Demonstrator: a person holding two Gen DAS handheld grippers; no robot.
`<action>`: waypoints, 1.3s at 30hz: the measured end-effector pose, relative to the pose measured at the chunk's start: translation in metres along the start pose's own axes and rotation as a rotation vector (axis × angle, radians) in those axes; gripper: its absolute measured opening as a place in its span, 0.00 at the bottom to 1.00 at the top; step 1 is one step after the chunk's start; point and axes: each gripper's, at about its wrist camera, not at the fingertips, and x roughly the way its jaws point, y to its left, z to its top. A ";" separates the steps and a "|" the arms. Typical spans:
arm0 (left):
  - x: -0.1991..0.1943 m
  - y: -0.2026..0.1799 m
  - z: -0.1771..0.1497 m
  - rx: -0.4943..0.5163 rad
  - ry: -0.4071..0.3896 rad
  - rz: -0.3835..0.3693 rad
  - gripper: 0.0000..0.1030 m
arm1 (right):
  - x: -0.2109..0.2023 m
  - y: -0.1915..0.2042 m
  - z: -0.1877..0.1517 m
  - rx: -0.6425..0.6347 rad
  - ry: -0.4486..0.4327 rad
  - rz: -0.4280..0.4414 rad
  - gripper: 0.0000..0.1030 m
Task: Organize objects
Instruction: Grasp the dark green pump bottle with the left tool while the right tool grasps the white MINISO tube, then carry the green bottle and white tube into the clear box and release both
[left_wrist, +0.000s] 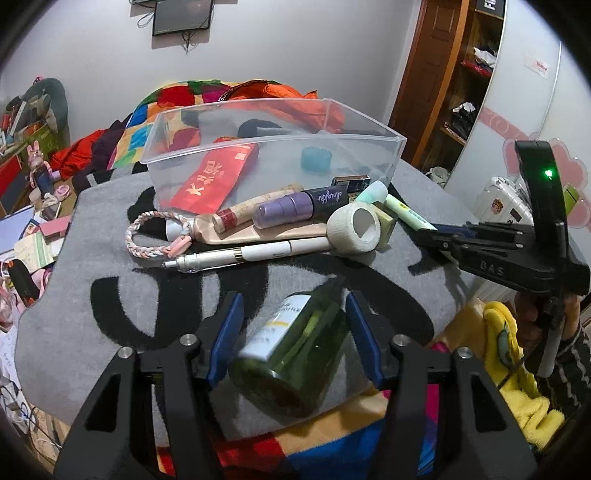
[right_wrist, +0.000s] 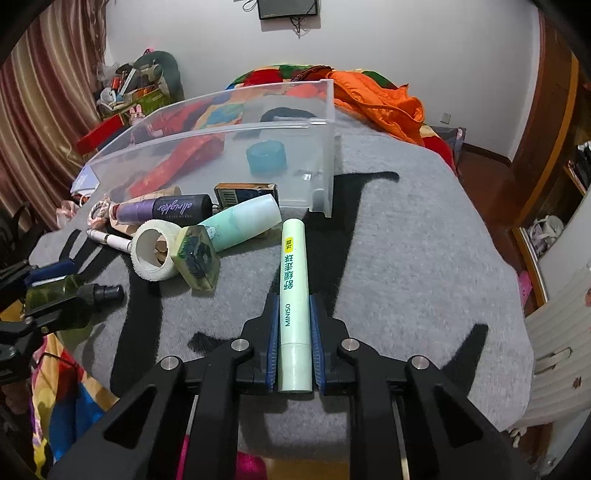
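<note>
My left gripper (left_wrist: 295, 306) is shut on a dark green glass bottle (left_wrist: 291, 354) with a white label, held over the grey mat (left_wrist: 110, 258). The bottle's black cap shows in the right wrist view (right_wrist: 105, 293). My right gripper (right_wrist: 293, 306) is shut on a pale green MINISO tube (right_wrist: 293, 295) that lies on the mat; it also shows in the left wrist view (left_wrist: 408, 214). A clear plastic bin (left_wrist: 369, 162) stands behind, holding a red packet (left_wrist: 210, 181) and a blue cap (left_wrist: 315, 158).
A pile lies in front of the bin: a white tape roll (right_wrist: 153, 251), a green soap block (right_wrist: 195, 258), a mint bottle (right_wrist: 240, 225), a purple-and-black tube (left_wrist: 299, 206), a white pen (left_wrist: 251, 254), a braided bracelet (left_wrist: 151, 236). Bedding lies behind.
</note>
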 end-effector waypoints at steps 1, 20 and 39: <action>0.000 0.000 0.000 -0.002 0.003 -0.006 0.40 | -0.001 0.000 -0.001 0.002 -0.003 0.001 0.14; -0.029 -0.001 0.020 -0.042 -0.098 0.060 0.40 | -0.058 -0.008 0.005 0.063 -0.154 0.048 0.14; -0.046 0.017 0.097 -0.065 -0.240 0.115 0.40 | -0.067 0.001 0.077 0.042 -0.278 0.084 0.14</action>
